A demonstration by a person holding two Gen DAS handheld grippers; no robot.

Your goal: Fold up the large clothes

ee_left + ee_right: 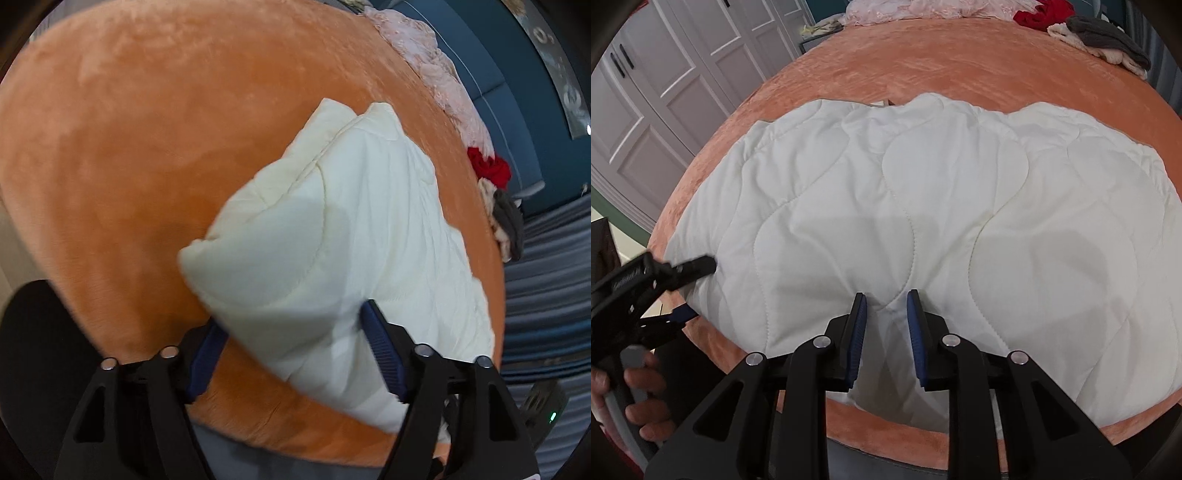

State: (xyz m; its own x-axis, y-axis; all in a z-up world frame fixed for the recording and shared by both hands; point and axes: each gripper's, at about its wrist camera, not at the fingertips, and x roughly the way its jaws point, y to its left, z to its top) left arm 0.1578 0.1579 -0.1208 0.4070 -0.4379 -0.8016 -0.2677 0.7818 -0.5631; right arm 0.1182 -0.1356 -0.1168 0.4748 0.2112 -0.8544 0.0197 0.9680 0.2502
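The white quilt (923,206) lay long across the right gripper (886,306) — a pinched fold between its narrow fingers; the left gripper (295,332), wide, straddled the quilt's end, unpressed.

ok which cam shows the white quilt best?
Right wrist. The quilt lies spread across the orange bed cover, with most of its outline and stitching visible. Left wrist catches only one end of it, foreshortened and blurred, between the open left gripper fingers.
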